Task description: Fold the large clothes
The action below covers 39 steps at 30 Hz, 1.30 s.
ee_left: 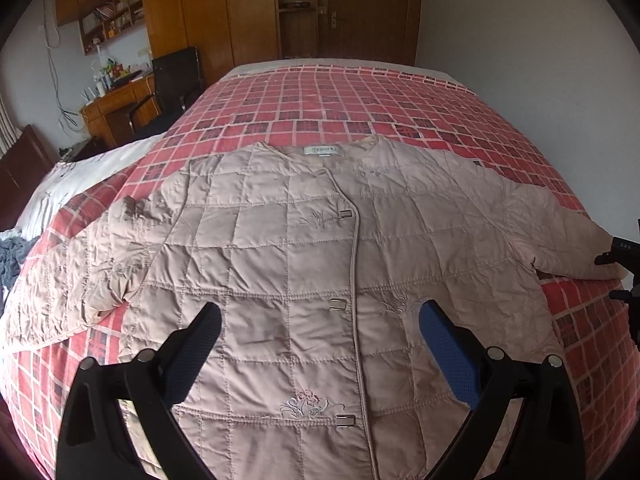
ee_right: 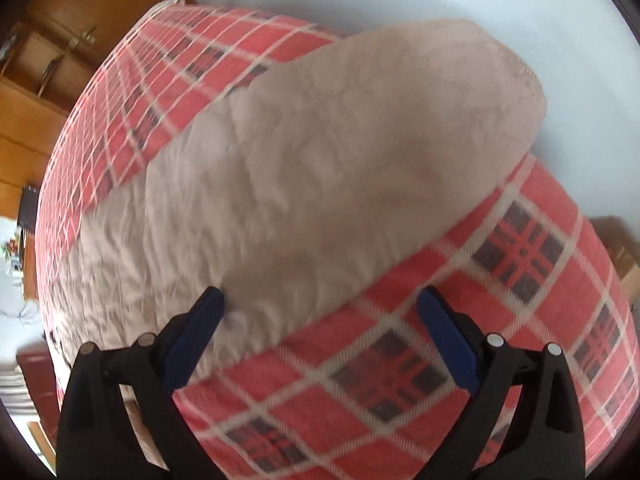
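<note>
A pale pink quilted jacket (ee_left: 304, 264) lies spread flat, front up and fastened, on the bed with both sleeves stretched out sideways. My left gripper (ee_left: 320, 324) hovers open above the jacket's lower front, with nothing between its fingers. In the right wrist view my right gripper (ee_right: 320, 300) is open just above the jacket's right sleeve (ee_right: 320, 168), close to where the sleeve meets the bedspread. That view is blurred by motion. The right gripper's black body (ee_left: 624, 256) shows at the sleeve's cuff in the left wrist view.
A red plaid bedspread (ee_left: 340, 108) covers the large bed. A white pillow or sheet (ee_left: 80, 184) and grey knit cloth (ee_left: 12, 256) lie at its left side. A wooden desk (ee_left: 116, 108), black chair (ee_left: 176, 76) and wardrobes (ee_left: 248, 8) stand beyond. A white wall (ee_left: 520, 40) runs along the right.
</note>
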Each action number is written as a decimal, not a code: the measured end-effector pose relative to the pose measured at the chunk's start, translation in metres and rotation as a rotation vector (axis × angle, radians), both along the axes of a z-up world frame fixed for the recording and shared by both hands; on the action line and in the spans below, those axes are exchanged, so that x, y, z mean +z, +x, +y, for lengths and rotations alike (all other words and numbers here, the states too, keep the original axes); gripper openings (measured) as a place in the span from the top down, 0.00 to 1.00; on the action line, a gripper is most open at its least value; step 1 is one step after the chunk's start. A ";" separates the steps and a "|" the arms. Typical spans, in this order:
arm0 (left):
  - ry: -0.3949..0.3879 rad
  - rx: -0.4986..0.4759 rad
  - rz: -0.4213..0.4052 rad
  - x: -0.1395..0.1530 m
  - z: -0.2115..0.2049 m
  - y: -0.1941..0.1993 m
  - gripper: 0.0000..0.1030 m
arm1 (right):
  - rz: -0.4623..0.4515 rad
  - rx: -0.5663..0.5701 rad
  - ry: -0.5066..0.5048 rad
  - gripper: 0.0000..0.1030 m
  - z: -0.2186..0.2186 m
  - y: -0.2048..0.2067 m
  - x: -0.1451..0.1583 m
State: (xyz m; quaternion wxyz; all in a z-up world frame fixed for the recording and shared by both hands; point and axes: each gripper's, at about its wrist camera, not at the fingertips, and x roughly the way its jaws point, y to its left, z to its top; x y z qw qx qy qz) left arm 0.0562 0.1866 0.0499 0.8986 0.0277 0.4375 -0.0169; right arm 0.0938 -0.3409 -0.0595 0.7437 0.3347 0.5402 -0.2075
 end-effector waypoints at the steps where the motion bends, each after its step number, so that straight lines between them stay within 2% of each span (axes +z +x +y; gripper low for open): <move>1: 0.002 0.000 0.002 -0.001 0.001 0.001 0.04 | -0.004 -0.006 -0.013 0.12 -0.002 0.002 0.001; 5: 0.001 0.004 0.004 0.000 0.003 0.003 0.04 | -0.007 -0.040 -0.056 0.41 -0.015 0.012 0.002; 7: 0.001 0.007 0.004 0.000 0.005 0.003 0.04 | -0.024 -0.043 -0.072 0.62 -0.019 0.013 0.003; 8: 0.002 0.009 0.005 0.001 0.006 0.003 0.04 | -0.034 -0.040 -0.073 0.79 -0.020 0.016 0.004; 9: 0.002 0.011 0.007 0.000 0.007 0.003 0.04 | -0.054 -0.032 -0.055 0.90 -0.021 0.018 0.006; 12: 0.002 0.019 0.014 -0.001 0.012 0.004 0.04 | -0.122 -0.020 -0.071 0.94 -0.015 0.021 0.021; 15: 0.001 0.028 0.023 -0.002 0.017 0.005 0.04 | -0.237 0.052 -0.130 0.94 0.008 0.021 0.053; 17: -0.003 0.033 0.031 -0.003 0.020 0.005 0.04 | -0.336 0.127 -0.111 0.94 0.034 0.019 0.077; 21: -0.021 0.054 0.050 -0.004 0.026 0.009 0.04 | -0.456 0.274 -0.049 0.94 0.086 0.036 0.107; 24: -0.032 0.068 0.046 -0.002 0.030 0.011 0.04 | -0.477 0.402 -0.043 0.94 0.136 0.050 0.117; 27: -0.050 0.081 0.038 0.002 0.037 0.015 0.04 | -0.472 0.534 -0.082 0.94 0.187 0.065 0.116; 35: -0.117 0.101 0.033 0.008 0.050 0.025 0.04 | -0.423 0.834 -0.100 0.94 0.309 0.063 0.088; 39: -0.142 0.112 0.039 0.008 0.055 0.030 0.04 | -0.394 0.928 -0.081 0.92 0.347 0.061 0.071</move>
